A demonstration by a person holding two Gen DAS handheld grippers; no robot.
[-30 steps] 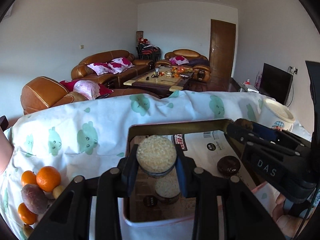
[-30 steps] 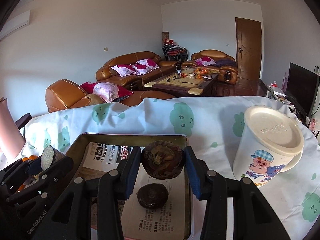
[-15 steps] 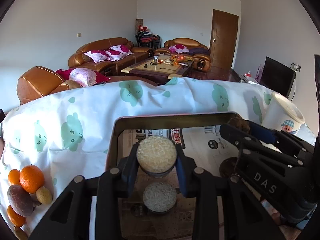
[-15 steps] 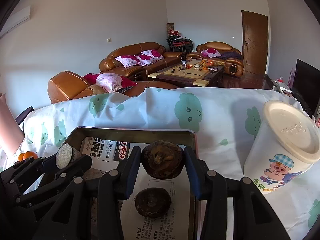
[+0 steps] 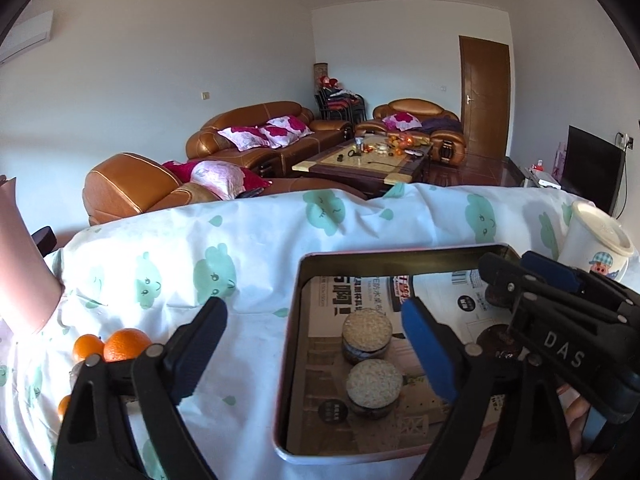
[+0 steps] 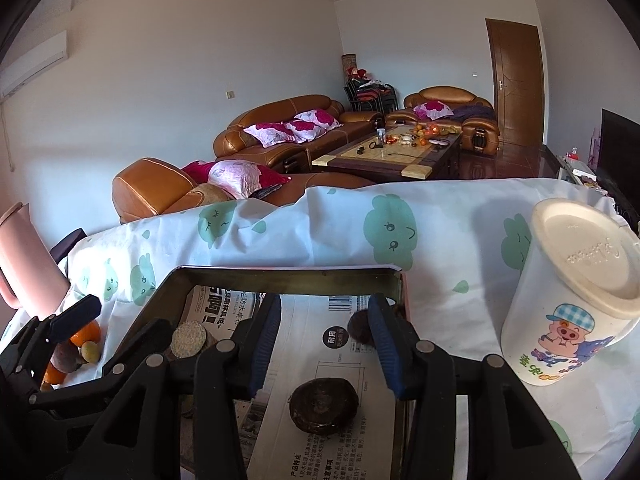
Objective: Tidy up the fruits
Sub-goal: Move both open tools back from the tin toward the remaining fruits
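Left tool (image 5: 314, 336) opening wide, nothing between its jaws | right tool (image 6: 324, 338) opening, empty | halved fruits (image 5: 367, 334) rest cut-face up in tray (image 5: 294, 320) on counter; look light, soft, slippery: grip rind sides | only left view shows both pale halves; right shows dark half (image 6: 323, 404).

Your left gripper (image 5: 314, 330) is opening, nothing between its jaws; beneath lie two seed-topped round cakes (image 5: 367, 336) in the newspaper-lined metal tray (image 5: 400, 258). Your right gripper (image 6: 324, 340), also opening, crowds the tray's right side. The lidded white cartoon cup (image 6: 576, 292) blocks the right, oranges (image 5: 126, 344) the left
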